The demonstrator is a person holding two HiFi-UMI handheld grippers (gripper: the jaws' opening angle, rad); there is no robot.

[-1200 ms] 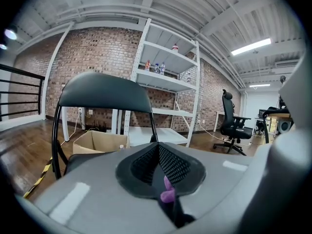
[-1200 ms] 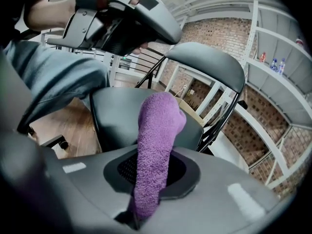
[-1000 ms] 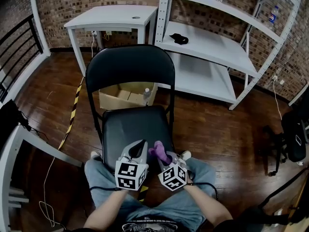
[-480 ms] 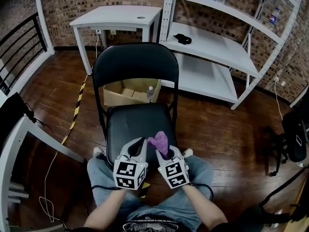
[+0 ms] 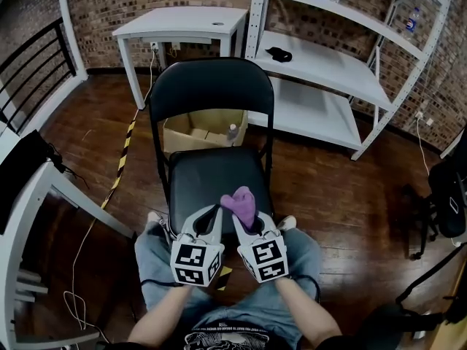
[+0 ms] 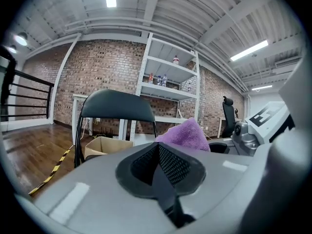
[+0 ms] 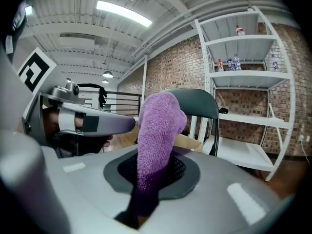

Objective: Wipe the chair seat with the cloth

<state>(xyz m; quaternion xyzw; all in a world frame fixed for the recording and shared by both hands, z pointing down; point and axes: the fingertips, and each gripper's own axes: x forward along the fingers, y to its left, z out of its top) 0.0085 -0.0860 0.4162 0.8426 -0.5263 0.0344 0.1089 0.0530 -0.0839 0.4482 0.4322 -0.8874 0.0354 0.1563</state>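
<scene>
The right tongs [image 5: 244, 223] were clamped on the soft, fuzzy purple cloth [image 5: 241, 201]. It stood up in the lower middle, over the front edge of the smooth black chair seat [image 5: 208, 181]. The left tongs [image 5: 214, 217] were pressed together, holding nothing.

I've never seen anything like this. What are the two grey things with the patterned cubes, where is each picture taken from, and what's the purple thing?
There is no robot here. A person holds a tool in each hand, and each tool ends in a two-jaw claw. The patterned cubes are part of the tools. The head view comes from a camera on the person's head, looking down at their lap and a black folding chair. The other two views come from cameras riding on the tools, each looking along its own jaws. The left claw is shut with nothing in it. The right claw is shut on a purple cloth, which sticks up from the jaws near the front edge of the chair seat. A cardboard box sits on the floor behind the chair.
</scene>
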